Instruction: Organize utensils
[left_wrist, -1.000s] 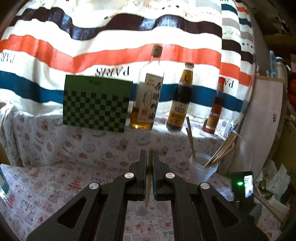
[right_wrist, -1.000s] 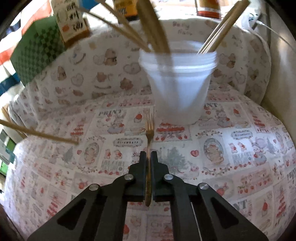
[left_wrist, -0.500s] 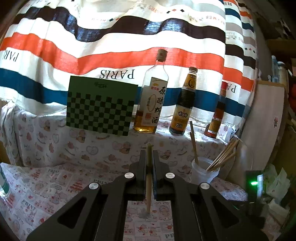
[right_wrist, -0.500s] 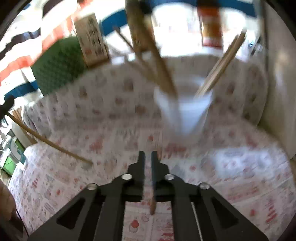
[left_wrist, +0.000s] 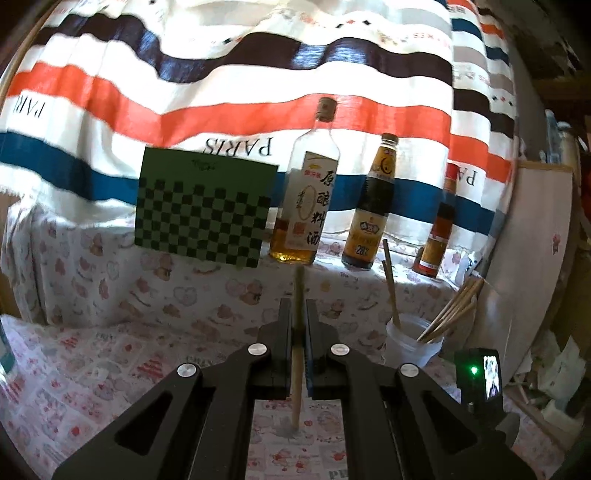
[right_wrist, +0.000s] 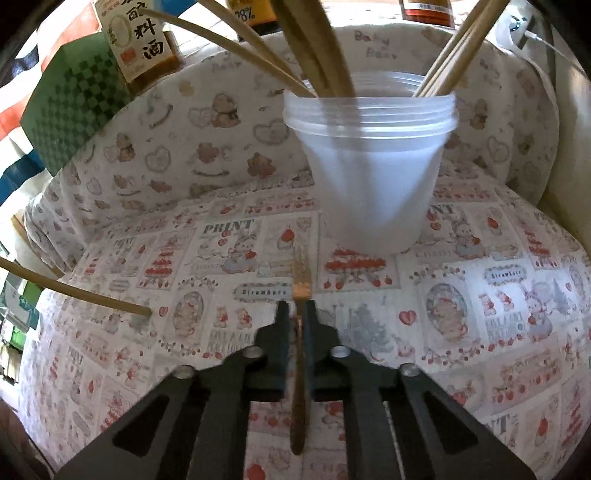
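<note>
– What do the grippers hold?
– The left gripper (left_wrist: 297, 317) clamps a chopstick (left_wrist: 296, 354); the right gripper (right_wrist: 297, 317) pinches a fork (right_wrist: 300, 291), tines just before the cup (right_wrist: 373, 173) near the worktop's (right_wrist: 480, 314) back edge.

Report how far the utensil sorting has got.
Done: several chopsticks already stand in the plastic cup. In hand: the left gripper is shut on one chopstick, the right gripper on a fork. Left: both must go into the cup.
</note>
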